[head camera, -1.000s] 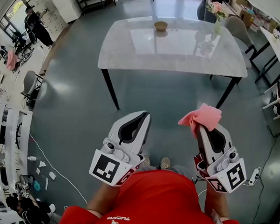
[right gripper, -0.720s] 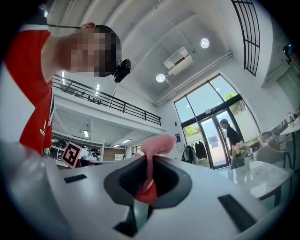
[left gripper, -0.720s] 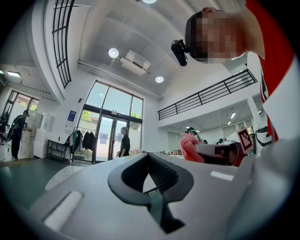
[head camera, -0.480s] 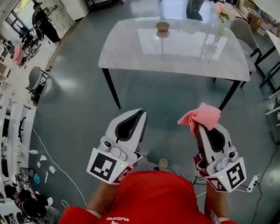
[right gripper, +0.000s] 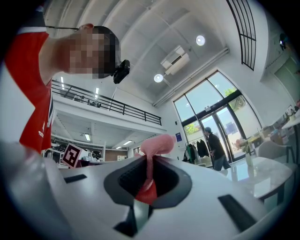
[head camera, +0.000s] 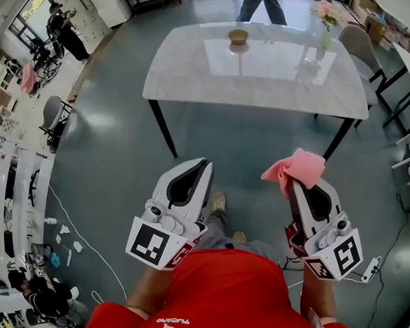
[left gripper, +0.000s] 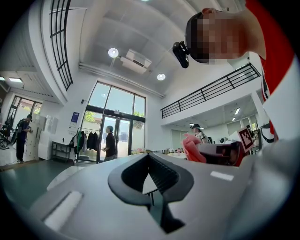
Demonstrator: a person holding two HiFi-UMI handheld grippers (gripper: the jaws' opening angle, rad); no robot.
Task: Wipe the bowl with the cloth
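Observation:
A small brown bowl [head camera: 238, 36] sits near the far edge of a white marble table [head camera: 207, 81], well ahead of both grippers. My right gripper [head camera: 293, 181] is shut on a pink cloth [head camera: 294, 169], which bunches above its tips; the cloth [right gripper: 154, 145] also shows between the jaws in the right gripper view. My left gripper [head camera: 204, 165] is shut with nothing in it, level with the right one and to its left. In the left gripper view, the left gripper [left gripper: 149, 176] has its jaws together, and the pink cloth [left gripper: 191, 149] shows off to the right.
Grey floor lies between me and the table. A vase of flowers [head camera: 324, 20] stands at the table's right end, with chairs [head camera: 360, 45] beyond. A person [head camera: 258, 3] walks past the far side. Shelves and clutter [head camera: 16, 224] line the left wall.
The view has shifted a little and the table sits slightly nearer. A person has walked into view behind the table. Both grippers keep their grip and pose.

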